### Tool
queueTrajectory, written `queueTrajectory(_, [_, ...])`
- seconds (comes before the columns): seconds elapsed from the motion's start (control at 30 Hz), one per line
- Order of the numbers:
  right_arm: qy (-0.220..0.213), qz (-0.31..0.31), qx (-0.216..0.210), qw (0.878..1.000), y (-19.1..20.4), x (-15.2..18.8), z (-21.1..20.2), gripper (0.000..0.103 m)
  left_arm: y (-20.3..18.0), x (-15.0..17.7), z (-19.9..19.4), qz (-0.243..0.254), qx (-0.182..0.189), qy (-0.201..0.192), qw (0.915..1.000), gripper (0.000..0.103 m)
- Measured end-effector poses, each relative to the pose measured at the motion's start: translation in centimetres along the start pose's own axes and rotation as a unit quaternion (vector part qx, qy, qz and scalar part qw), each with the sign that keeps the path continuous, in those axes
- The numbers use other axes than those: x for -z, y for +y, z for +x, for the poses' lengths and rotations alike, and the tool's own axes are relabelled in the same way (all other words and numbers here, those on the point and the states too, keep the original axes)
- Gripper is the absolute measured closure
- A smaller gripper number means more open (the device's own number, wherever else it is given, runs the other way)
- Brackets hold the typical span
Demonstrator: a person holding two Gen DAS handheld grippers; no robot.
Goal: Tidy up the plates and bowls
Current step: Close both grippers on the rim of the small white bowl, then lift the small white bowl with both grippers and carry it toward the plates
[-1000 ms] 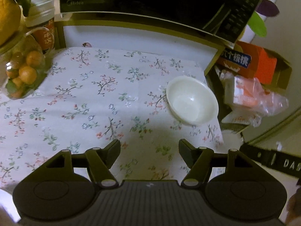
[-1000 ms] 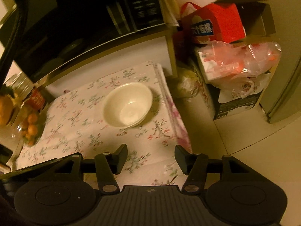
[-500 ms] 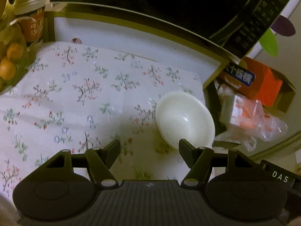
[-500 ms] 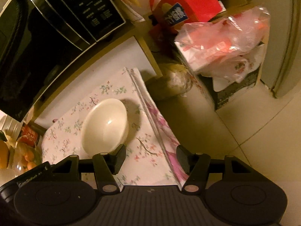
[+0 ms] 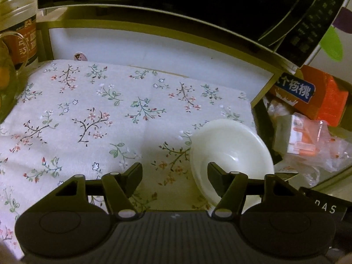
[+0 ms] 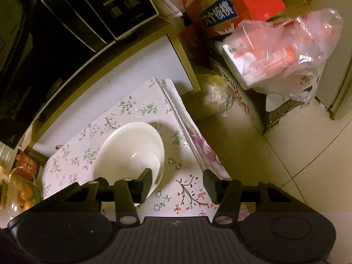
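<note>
**One white bowl on floral cloth, two grippers at its rim**

One white bowl (image 5: 228,151), round, glossy and with nothing in it, stands upright on the flowered tablecloth (image 5: 105,118) near the cloth's right edge, under the shelf that carries the microwave.

Left gripper (image 5: 175,173): jaws apart and just lately narrowing. Its right fingertip (image 5: 214,171) shows in front of the bowl's near rim, and its left fingertip is over bare cloth. The bowl's near-left rim lies in the gap between them, but no pad is pressing on it. Whether the right tip touches the rim cannot be told.

Right gripper (image 6: 178,181): jaws apart, also just lately narrowing. Its left fingertip (image 6: 146,179) overlaps the bowl (image 6: 129,151) at the near rim, while its right fingertip hangs over the cloth's folded edge. The bowl's right rim sits in the gap, not clamped. Contact cannot be judged.

Surroundings:
- Microwave (image 5: 176,0), black, branded Midea, on the shelf above the cloth.
- Tablecloth (image 6: 182,189), pale with small sprigs, folded in layers along its right edge.
- Red carton (image 6: 233,6) with a blue label, on the floor side to the right of the table.
- Clear plastic bag (image 6: 292,50) holding a white-and-orange box, just in front of the carton.
- Lidded tub (image 5: 19,26) with an orange label, far left.
- Glass bowl of small oranges (image 6: 24,193), at the left margin, partly cut off.
</note>
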State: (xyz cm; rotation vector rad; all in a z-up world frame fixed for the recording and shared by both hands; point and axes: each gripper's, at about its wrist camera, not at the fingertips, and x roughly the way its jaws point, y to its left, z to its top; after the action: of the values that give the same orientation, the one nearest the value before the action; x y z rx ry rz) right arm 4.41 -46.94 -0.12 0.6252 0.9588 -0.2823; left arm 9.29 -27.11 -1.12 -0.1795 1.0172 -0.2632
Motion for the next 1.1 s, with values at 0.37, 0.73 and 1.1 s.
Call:
queueTrajectory(0.37, [0.012,-0.012,-0.014,1.0,1.7,0.6,1.7,0.094,0.3,-0.4,1.4,0.001,0.023,0.01,0.9997,0.077])
queueTrajectory(0.73, [0.013,-0.014,-0.032,0.999,2.5,0.9,0.5,0.097,0.8,-0.2,-0.4,-0.01,0.042,0.016,0.9989,0.096])
queueTrajectory(1.1, [0.001,-0.024,-0.067,0.997,3.8,1.3,-3.5,0.098,1.3,1.0,-6.6,-0.016,0.048,-0.004,0.9987,0.094])
